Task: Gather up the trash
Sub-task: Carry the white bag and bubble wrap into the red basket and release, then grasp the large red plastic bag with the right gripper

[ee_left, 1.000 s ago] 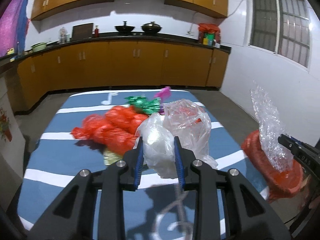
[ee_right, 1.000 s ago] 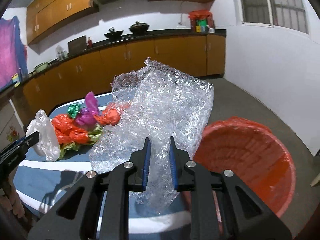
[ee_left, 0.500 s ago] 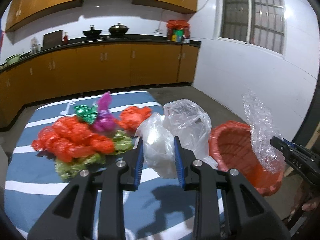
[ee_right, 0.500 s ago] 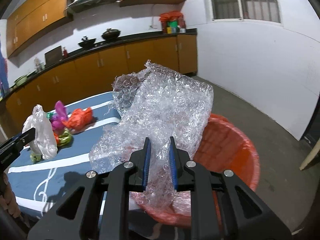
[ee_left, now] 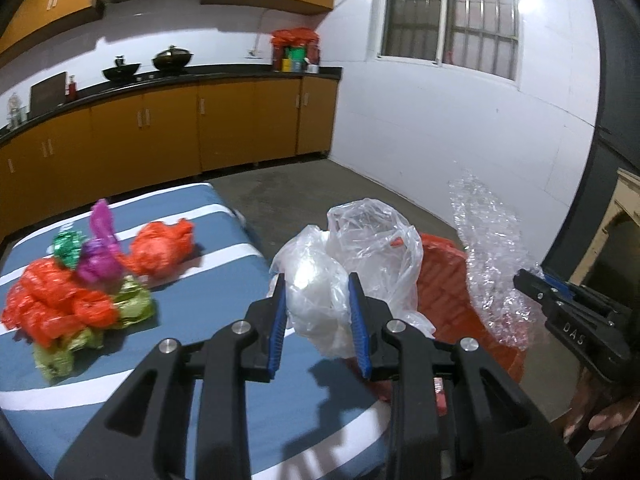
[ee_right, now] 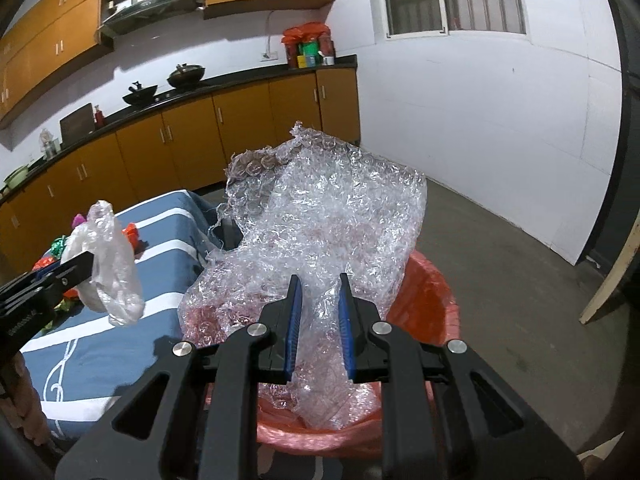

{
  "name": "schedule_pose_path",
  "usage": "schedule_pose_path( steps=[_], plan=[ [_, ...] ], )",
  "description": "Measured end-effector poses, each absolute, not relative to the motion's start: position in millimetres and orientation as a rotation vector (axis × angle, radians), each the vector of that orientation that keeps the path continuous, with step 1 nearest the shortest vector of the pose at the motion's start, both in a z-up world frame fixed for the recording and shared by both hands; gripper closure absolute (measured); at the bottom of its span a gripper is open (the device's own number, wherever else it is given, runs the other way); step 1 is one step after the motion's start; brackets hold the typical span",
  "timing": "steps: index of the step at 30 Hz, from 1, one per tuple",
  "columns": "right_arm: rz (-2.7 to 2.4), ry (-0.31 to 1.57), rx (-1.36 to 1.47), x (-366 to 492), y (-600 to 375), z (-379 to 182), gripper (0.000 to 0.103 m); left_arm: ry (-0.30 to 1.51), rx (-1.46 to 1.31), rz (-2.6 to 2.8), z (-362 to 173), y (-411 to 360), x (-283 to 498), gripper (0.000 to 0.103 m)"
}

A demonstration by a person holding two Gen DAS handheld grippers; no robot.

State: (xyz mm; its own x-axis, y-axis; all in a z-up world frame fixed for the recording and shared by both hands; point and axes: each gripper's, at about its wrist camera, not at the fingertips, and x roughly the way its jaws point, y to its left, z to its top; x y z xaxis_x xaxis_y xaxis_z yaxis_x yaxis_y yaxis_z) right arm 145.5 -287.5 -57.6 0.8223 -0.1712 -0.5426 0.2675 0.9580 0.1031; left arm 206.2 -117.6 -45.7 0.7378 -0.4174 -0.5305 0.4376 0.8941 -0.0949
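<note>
My left gripper point(ee_left: 318, 294) is shut on a clear plastic bag point(ee_left: 360, 256) and holds it over the table's right edge, next to the red bin point(ee_left: 452, 296). My right gripper point(ee_right: 318, 300) is shut on a sheet of bubble wrap point(ee_right: 320, 220) that hangs down into the red bin point(ee_right: 428, 304). In the right wrist view the left gripper point(ee_right: 86, 260) with its bag point(ee_right: 112, 268) is at the left. In the left wrist view the right gripper point(ee_left: 520, 276) with the bubble wrap point(ee_left: 488, 248) is at the right.
Crumpled red, purple, green and yellow wrappers point(ee_left: 80, 280) lie on the blue striped table point(ee_left: 200, 320). The red bin stands on the floor by the table's right edge. Kitchen cabinets point(ee_left: 200, 128) line the back wall. A pale board point(ee_right: 612, 276) leans at the far right.
Both grippers have swung right, away from the table toward the red bin. The bubble wrap has come over and down into the bin. The plastic bag has moved to the table's right edge.
</note>
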Motion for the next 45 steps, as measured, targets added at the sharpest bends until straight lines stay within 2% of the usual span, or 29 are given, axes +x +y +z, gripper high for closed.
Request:
schedule_pose_path(
  steps=[14,17,19,21,26,28,33,45],
  plan=[
    [-0.251,0.571,0.223,151.0,-305.9,-66.7,0.084,0.611,0.049,-0.567,-65.3,-169.4,227.4,0.070],
    [-0.249,0.567,0.228,149.0,-308.7,-69.7,0.078,0.623,0.050,-0.573,-69.4,-174.5,231.4,0.067],
    [-0.251,0.566,0.233,148.5,-310.5,-70.4,0.068,0.631,0.051,-0.573,-71.9,-177.1,234.3,0.063],
    [-0.253,0.563,0.236,146.7,-311.8,-71.3,0.062,0.641,0.052,-0.573,-75.0,-178.2,236.5,0.059],
    [-0.273,0.568,0.222,140.2,-313.9,-71.9,0.060,0.651,0.055,-0.542,-79.5,-169.5,239.0,0.053],
    [-0.290,0.563,0.206,137.3,-315.1,-71.7,0.048,0.643,0.053,-0.502,-79.9,-159.7,238.3,0.047],
    [-0.304,0.557,0.193,132.5,-313.5,-69.8,0.037,0.619,0.069,-0.388,-79.9,-129.6,232.7,0.036],
    [-0.175,0.554,0.150,153.9,-264.8,-53.8,0.035,0.616,0.043,-0.140,-75.3,-23.7,222.4,0.031]
  ],
)
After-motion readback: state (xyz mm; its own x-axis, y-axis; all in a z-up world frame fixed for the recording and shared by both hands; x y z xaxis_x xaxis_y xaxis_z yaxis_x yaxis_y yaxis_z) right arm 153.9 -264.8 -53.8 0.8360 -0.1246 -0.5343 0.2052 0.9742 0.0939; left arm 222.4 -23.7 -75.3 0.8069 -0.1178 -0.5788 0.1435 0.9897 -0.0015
